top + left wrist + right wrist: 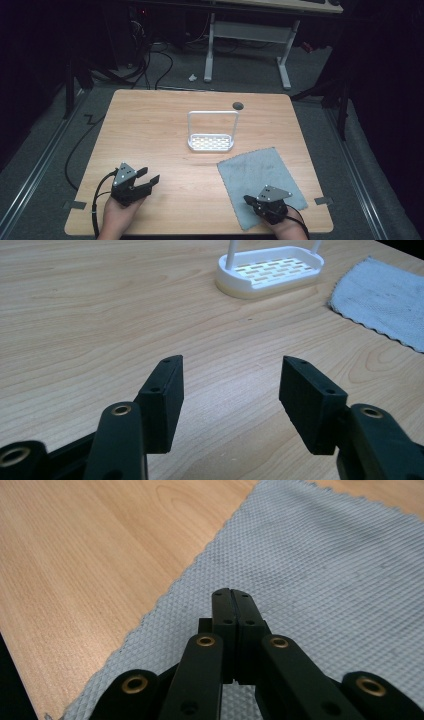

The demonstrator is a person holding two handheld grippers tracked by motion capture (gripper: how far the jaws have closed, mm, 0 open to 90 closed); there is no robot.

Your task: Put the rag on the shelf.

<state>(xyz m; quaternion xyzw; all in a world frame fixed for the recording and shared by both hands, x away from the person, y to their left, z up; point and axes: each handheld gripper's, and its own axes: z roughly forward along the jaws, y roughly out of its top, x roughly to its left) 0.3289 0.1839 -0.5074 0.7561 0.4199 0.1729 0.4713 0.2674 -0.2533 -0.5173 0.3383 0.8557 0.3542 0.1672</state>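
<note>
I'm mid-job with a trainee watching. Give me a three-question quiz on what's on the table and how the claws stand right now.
1. True or false: the right claw has its jaws pressed together above the grey cloth.
2. Which thing stands farthest from the person: A) the grey cloth, B) the white rack, C) the left claw?
3. Fill in: the left claw's jaws stand ____ with only bare table between them.

Key:
1. True. Whether any cloth is pinched between them cannot be told.
2. B, the white rack with its tall loop handle, near the table's middle.
3. Open.
</note>
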